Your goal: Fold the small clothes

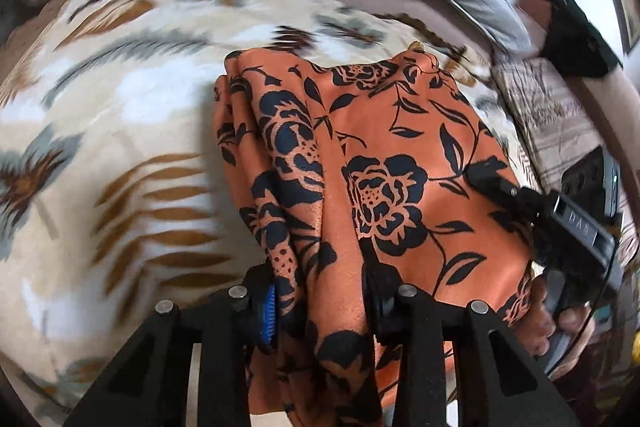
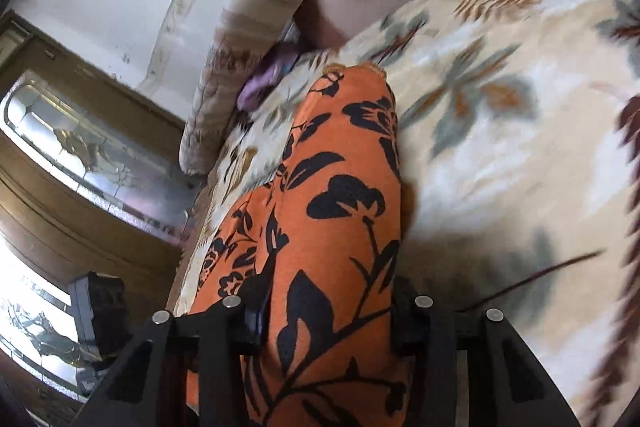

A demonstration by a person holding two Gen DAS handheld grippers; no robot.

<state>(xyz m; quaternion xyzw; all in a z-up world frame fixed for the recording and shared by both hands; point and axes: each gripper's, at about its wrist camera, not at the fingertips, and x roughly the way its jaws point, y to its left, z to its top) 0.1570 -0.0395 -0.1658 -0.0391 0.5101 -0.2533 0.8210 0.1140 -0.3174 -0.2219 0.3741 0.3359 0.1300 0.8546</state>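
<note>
On the bed's leaf-printed blanket (image 1: 120, 99), we are gripping the orange floral garment (image 1: 380, 155) in both jaws, its length running ahead from the left gripper (image 1: 320, 311) and right gripper (image 2: 328, 323).

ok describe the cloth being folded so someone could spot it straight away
Start from the cream leaf-print bedspread covering the bed. The orange garment lies bunched on it, one end in each gripper. Its black rose-and-leaf print sets it apart from the pale bedding.
</note>
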